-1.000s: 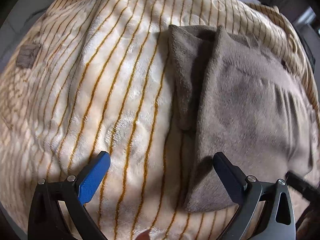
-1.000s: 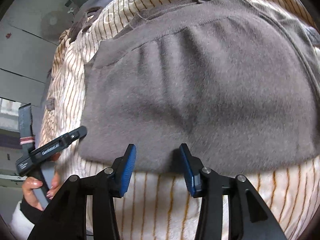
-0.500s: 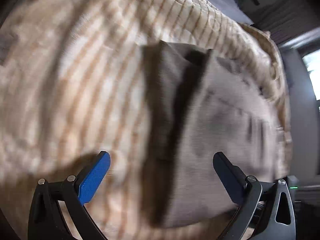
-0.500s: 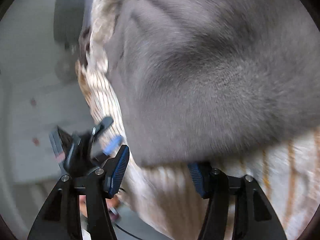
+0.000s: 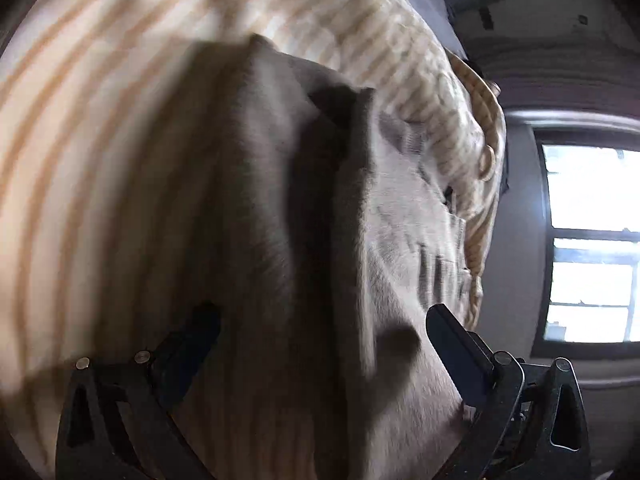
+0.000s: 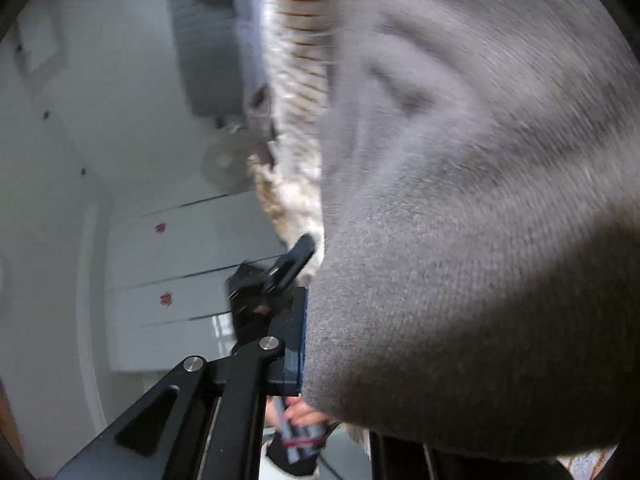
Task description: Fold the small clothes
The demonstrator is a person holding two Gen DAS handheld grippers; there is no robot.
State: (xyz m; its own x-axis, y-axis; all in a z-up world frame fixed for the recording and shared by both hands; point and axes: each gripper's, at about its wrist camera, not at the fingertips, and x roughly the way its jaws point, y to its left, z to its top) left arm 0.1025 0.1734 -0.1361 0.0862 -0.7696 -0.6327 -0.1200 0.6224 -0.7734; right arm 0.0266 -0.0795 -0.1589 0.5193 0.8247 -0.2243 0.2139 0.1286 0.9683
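In the right wrist view the right gripper (image 6: 304,344) sits nearest the lens, its jaws brought together on the near hem of the soft grey-brown knitted garment (image 6: 460,240). Only one blue pad (image 6: 300,332) shows, pressed flat against the knit at 7 o'clock; the other is buried under the cloth, which bulges over it and fills the frame from 12 to 5 o'clock. That pinch at the hem looks meant to give a firm edge to lift and carry over for a fold.

Just beyond, at 9 o'clock of the pad, the left gripper (image 6: 288,264) reaches toward the same edge, and a person's hand (image 6: 300,412) holds its handle lower down.

In the left wrist view the left gripper (image 5: 320,344) stands with its jaws wide apart, nothing clamped; the garment (image 5: 400,240) lies between and under them, apparently so the left side can take a matching corner.

Farther off, the garment rests on the cream fleece blanket with orange stripes (image 5: 100,160), spreading from 9 to 1 o'clock. A bright window (image 5: 592,240) shows at 3 o'clock.
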